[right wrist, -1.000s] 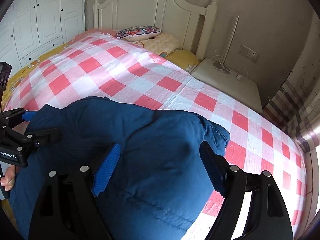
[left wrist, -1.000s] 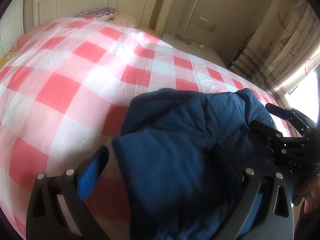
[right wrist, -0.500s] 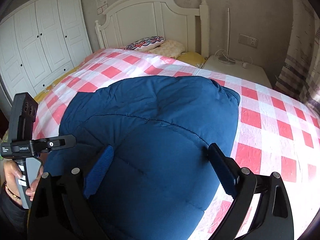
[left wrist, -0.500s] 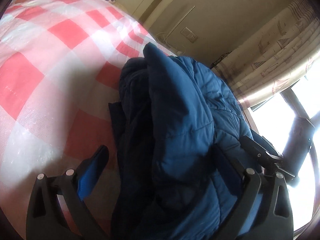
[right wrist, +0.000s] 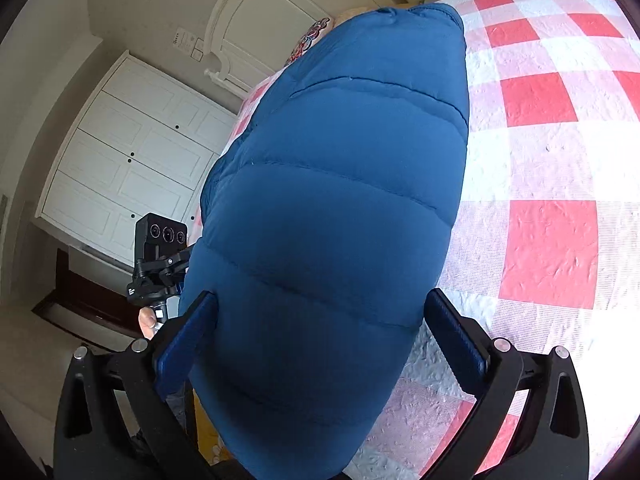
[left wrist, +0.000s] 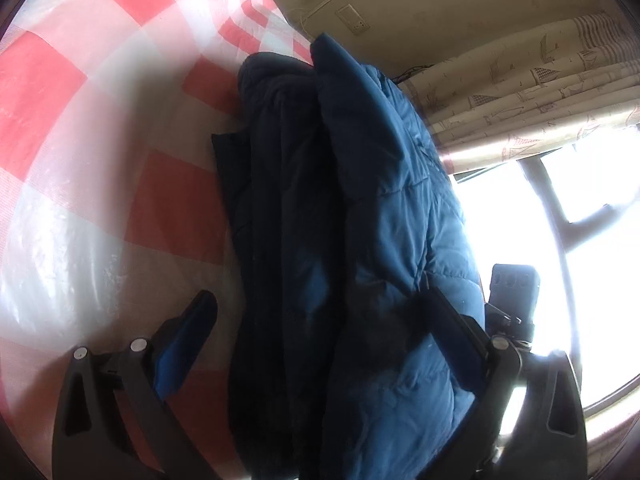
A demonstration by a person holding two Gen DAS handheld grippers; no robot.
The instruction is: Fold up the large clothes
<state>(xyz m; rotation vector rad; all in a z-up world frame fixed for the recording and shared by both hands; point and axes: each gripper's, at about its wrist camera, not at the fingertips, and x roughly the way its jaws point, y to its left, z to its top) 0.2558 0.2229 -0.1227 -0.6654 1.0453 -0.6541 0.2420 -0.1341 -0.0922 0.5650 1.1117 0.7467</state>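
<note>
My left gripper (left wrist: 320,344) is spread wide with the folded blue jacket (left wrist: 360,220) bunched between its fingers, and the right gripper (right wrist: 320,340) is just as wide around the same bundle. Jacket's long axis runs straight away from both, out over the checked bed (right wrist: 560,160). Can't tell if either's actually pinching, neither looks nearer.

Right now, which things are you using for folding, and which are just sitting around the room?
For the folding:
- blue puffy jacket
- left tool
- right tool
- checked bedspread it gets folded over

Just sitting around:
- white wardrobe
- headboard
- patterned pillow
- curtain
- wall socket
</note>
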